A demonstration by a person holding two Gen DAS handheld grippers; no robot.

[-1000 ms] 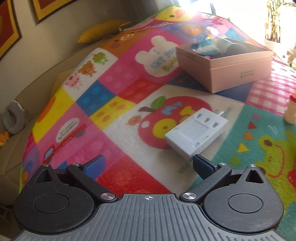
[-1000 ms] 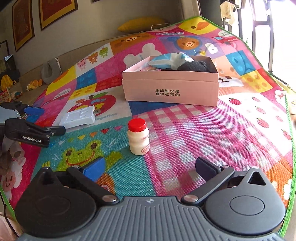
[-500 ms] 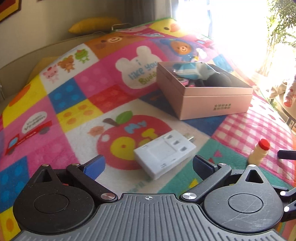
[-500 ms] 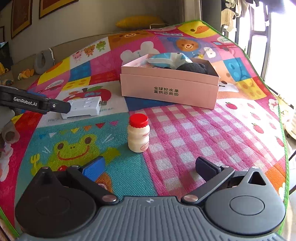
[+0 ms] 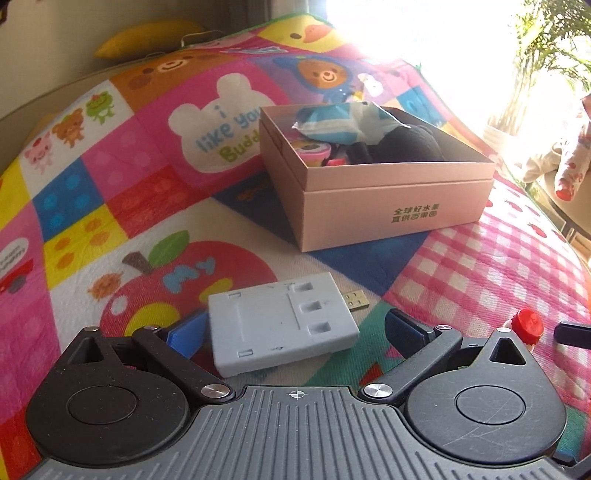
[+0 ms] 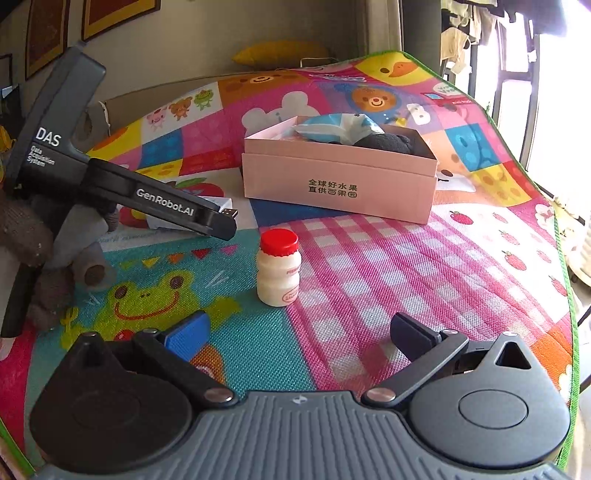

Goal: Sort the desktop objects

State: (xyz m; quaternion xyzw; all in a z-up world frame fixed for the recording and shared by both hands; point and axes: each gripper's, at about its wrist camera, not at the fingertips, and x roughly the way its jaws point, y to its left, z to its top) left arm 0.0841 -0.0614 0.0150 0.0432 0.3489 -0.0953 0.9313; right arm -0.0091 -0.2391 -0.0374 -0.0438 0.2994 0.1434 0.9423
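1. Mat (image 6: 388, 266): cartoon patchwork of bears, frog, apple and pink check, with a green edge. It carries everything listed below.
2. Room: a beige wall with framed pictures (image 6: 118, 14) and a yellow cushion (image 6: 280, 55) lie past the mat's far edge; bright windows are on the right. Only the left view shows a potted plant (image 5: 543, 48).
3. Box (image 5: 391, 206): pink, open-topped, green print on its front, standing far-centre on the mat. Inside are a blue-and-white packet (image 5: 340, 122), a black soft item (image 5: 410, 144) and a pink-lidded round item (image 5: 310, 149), which only the left view shows.
4. My left claw (image 5: 295, 326): fingers spread wide, straddling the adapter, holding nothing. The blue left pad (image 5: 184, 330) is just beside the adapter's left edge; I cannot tell if it touches. The right view shows this claw from the side (image 6: 216, 221), with my gloved hand (image 6: 29, 229) on its grip.
5. My right claw (image 6: 301, 332): fingers spread wide, empty, with the bottle just ahead of the gap.
6. Adapter (image 5: 280, 326): white, flat on the mat's apple patch, its USB plug (image 5: 356, 298) pointing right. In the right view it is mostly hidden by my left claw.
7. Bottle (image 6: 279, 267): white with a red cap, upright where frog patch meets check. The left view shows only its cap (image 5: 528, 325).
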